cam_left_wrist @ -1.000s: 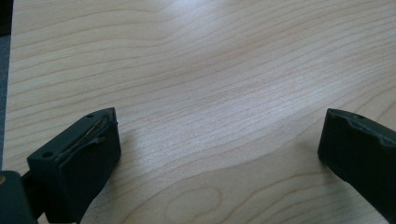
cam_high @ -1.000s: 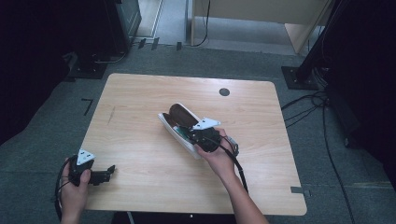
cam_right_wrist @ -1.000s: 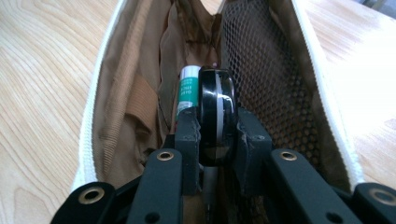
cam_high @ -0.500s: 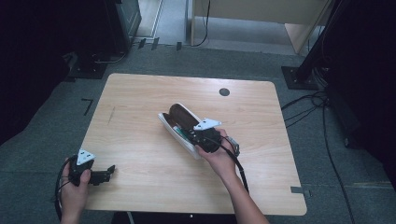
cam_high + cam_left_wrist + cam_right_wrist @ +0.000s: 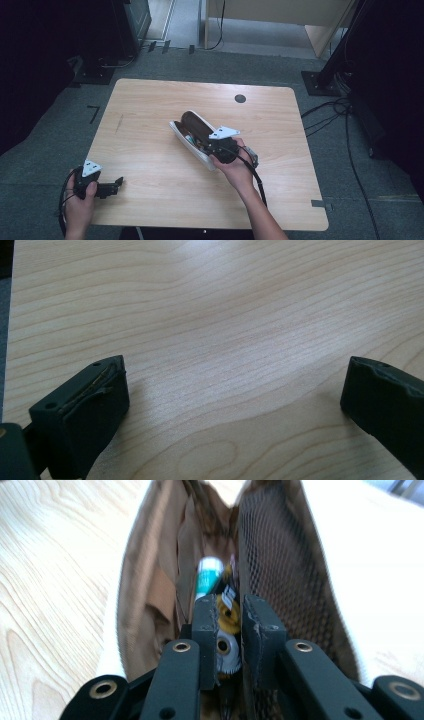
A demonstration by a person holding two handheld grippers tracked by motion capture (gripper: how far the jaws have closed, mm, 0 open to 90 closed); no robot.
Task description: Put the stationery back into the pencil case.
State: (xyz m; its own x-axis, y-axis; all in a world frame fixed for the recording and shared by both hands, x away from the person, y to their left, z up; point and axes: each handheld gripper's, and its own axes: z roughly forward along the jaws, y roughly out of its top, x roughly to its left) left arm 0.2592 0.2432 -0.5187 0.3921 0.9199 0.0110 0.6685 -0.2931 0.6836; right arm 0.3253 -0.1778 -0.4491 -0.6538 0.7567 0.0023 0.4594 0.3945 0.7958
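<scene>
The right gripper [image 5: 230,615] is reaching into the open pouch [image 5: 196,135] lying near the table's [image 5: 150,100] centre, its jaws pinching a yellow-and-white toothed item [image 5: 227,630] beside a teal-capped tube [image 5: 209,575]. The left gripper [image 5: 230,405] is idling with jaws spread over the near-left corner. Judgement: the item sits inside the pouch but is not yet released; closing the pouch is probably pending.

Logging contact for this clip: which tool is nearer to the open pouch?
Right. The right tool reaches inside the open pouch, jaws nearly closed around a small yellow item. The left tool rests apart near the table's front-left corner.
</scene>
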